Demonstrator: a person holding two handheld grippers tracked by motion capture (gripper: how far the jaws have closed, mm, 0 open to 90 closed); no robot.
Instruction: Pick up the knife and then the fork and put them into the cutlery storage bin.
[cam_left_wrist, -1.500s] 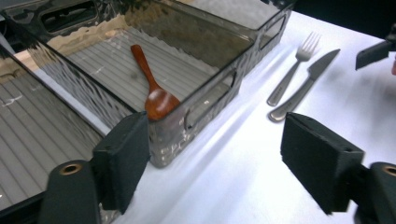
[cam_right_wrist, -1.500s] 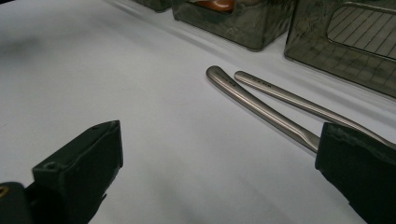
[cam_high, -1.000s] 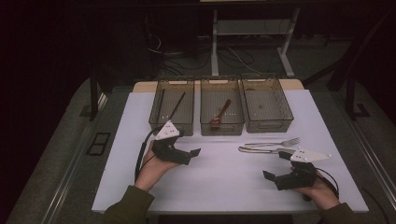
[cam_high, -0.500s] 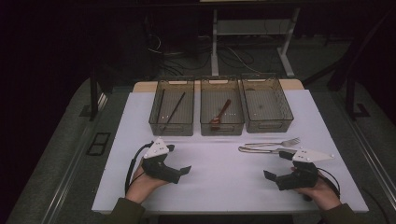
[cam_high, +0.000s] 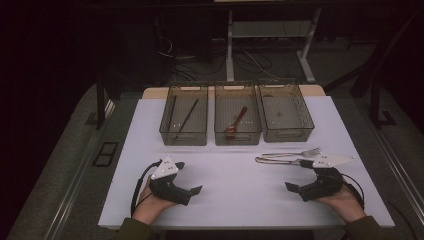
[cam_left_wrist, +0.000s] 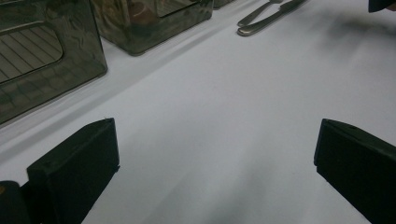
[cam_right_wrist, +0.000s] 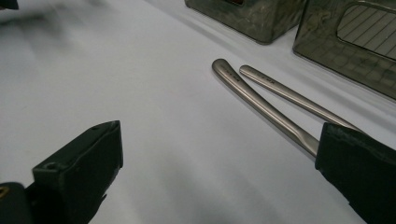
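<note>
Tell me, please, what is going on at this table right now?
A person sits at a white table with tongs in each hand, apparently sorting cutlery into three bins. The left tongs and the right tongs both rest low on the table, open and empty. The left bin holds dark chopsticks, the middle bin a red spoon. A metal fork and a second utensil lie on the table near the right tongs, untouched.

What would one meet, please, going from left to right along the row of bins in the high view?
Left bin with chopsticks → middle bin with a red spoon → right bin.
</note>
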